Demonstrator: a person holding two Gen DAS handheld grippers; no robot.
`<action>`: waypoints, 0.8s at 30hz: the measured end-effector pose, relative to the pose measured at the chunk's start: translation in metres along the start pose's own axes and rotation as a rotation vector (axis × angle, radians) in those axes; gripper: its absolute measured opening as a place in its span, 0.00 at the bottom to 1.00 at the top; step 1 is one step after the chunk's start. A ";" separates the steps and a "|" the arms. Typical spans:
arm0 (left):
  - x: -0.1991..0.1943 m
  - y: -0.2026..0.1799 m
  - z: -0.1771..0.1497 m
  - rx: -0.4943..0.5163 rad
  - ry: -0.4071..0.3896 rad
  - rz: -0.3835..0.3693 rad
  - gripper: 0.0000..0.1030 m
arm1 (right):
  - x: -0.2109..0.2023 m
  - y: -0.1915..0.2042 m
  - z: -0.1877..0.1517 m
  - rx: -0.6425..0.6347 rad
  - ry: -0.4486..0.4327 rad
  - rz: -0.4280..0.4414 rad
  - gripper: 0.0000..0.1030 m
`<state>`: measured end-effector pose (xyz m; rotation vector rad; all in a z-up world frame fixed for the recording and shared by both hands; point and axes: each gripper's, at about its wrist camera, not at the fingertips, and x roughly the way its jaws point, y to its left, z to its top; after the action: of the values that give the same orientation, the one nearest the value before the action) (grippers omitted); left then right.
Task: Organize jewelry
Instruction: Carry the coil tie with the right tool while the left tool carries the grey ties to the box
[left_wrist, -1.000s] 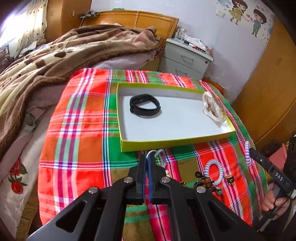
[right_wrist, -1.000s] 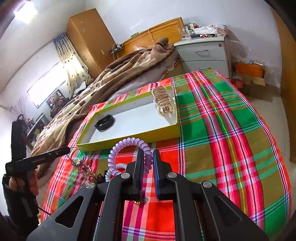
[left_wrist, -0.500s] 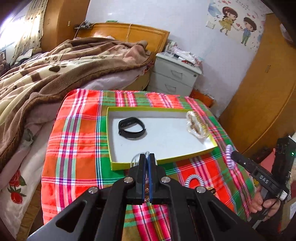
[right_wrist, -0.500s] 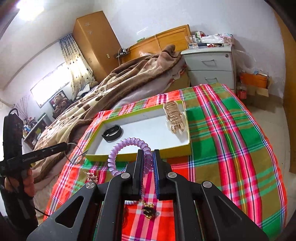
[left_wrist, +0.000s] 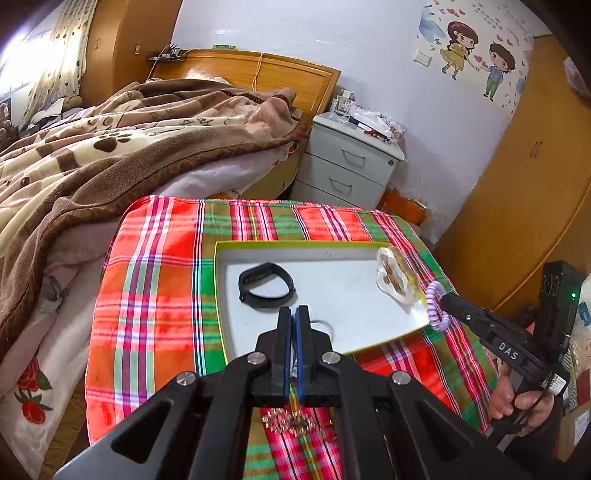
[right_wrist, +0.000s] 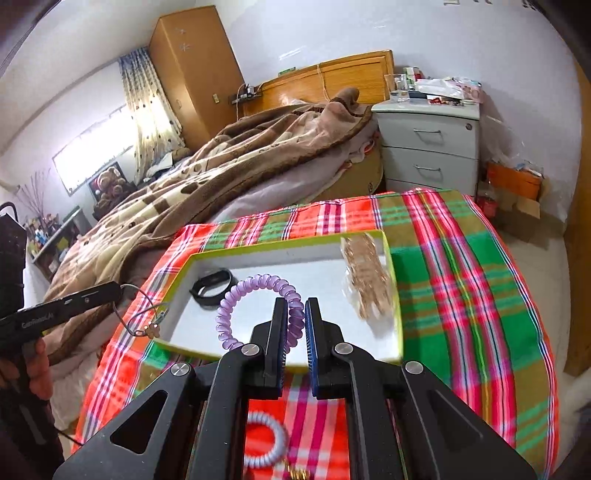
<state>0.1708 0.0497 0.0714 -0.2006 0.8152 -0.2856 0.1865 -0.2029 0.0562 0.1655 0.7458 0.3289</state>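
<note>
on plaid cloth (left_wrist: 155, 295) beside bed (right_wrist: 229, 162), right gripper (right_wrist: 295, 314) clamps purple coil (right_wrist: 255, 284).

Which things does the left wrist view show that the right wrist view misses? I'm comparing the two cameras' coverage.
Only the left wrist view shows the cartoon wall sticker and the beaded jewelry below the left gripper.

Only the right wrist view shows the curtained window, the white spiral hair tie on the cloth, and the thin wire necklace hanging from the left gripper.

Both show the green-rimmed tray, black wristband, clear hair claw, purple spiral hair tie in the right gripper, and the nightstand.
</note>
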 end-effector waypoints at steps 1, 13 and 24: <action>0.004 0.002 0.002 -0.005 0.005 0.000 0.02 | 0.007 0.002 0.004 -0.007 0.006 -0.005 0.09; 0.047 0.010 0.012 -0.032 0.057 -0.016 0.02 | 0.079 0.006 0.030 -0.005 0.095 -0.042 0.09; 0.073 0.028 0.006 -0.064 0.111 0.021 0.02 | 0.127 0.006 0.037 -0.041 0.209 -0.082 0.09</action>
<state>0.2279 0.0530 0.0176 -0.2376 0.9365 -0.2527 0.2979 -0.1534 0.0038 0.0616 0.9491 0.2860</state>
